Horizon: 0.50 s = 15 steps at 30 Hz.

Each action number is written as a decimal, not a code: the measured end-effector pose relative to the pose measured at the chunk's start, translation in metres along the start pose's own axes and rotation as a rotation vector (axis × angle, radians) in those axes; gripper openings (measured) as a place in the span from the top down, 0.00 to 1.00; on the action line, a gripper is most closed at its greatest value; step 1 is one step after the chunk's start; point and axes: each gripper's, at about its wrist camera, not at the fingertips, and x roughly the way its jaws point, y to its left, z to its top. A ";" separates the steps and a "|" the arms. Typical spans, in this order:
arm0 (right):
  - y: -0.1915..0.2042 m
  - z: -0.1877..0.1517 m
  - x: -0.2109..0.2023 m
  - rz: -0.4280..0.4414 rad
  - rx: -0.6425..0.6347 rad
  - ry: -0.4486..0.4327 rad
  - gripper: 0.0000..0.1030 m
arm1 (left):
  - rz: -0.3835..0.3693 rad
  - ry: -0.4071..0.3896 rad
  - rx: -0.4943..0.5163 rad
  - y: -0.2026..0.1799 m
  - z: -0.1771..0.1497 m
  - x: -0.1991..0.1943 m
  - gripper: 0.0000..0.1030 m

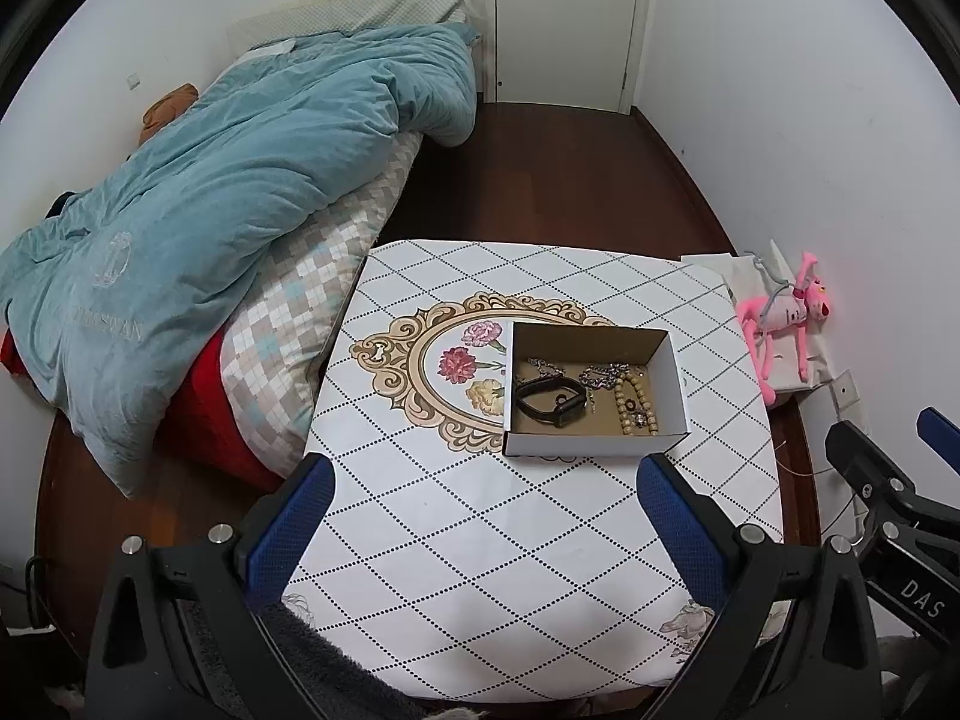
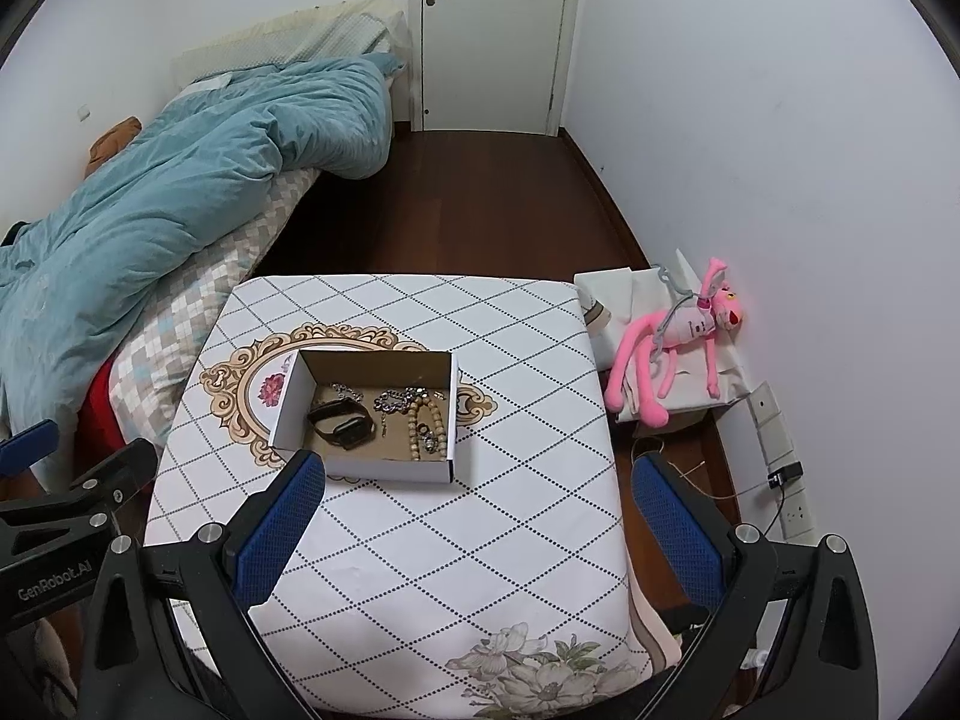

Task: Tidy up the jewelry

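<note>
The box [image 1: 594, 396] looks like plain matte cardboard, white outside, brown inside. Chains [image 1: 603, 373] in it are shiny metal, the beads [image 1: 637, 405] look like dull wood. Tablecloth [image 1: 480, 540] is smooth printed fabric, floor [image 1: 540, 180] is glossy dark wood.

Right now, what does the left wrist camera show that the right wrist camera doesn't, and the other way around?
Only the left wrist view shows three flowers of the tablecloth medallion beside the box. Only the right wrist view shows the wall sockets with a black plug. Both show the cardboard box holding the black watch, bead bracelet and chains, plus both open grippers, left gripper and right gripper.
</note>
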 end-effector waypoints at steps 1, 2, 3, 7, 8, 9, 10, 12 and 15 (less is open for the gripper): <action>0.000 0.000 0.000 -0.001 -0.001 0.002 0.00 | 0.000 0.001 0.001 0.000 0.000 0.001 0.00; 0.000 -0.001 0.001 -0.001 -0.001 0.002 0.00 | 0.000 0.002 0.003 0.000 -0.001 0.001 0.00; 0.000 -0.001 0.001 -0.001 -0.001 0.004 0.00 | 0.000 0.002 0.004 0.000 -0.001 0.001 0.00; 0.001 -0.002 0.003 -0.003 -0.003 0.008 0.00 | 0.001 0.000 0.005 0.001 -0.001 0.002 0.00; 0.000 -0.002 0.003 -0.003 -0.003 0.010 0.00 | -0.001 -0.001 0.005 0.000 -0.001 0.002 0.00; 0.000 -0.002 0.003 -0.003 -0.003 0.010 0.00 | -0.002 -0.001 0.006 0.000 -0.001 0.002 0.00; 0.000 -0.002 0.003 -0.004 -0.003 0.009 0.00 | 0.000 -0.001 0.006 0.000 -0.001 0.002 0.00; 0.000 -0.002 0.004 -0.003 -0.003 0.010 0.00 | -0.001 -0.001 0.006 0.000 -0.001 0.002 0.00; 0.000 -0.002 0.004 -0.003 -0.003 0.011 0.00 | -0.005 -0.002 0.008 0.001 -0.001 0.002 0.00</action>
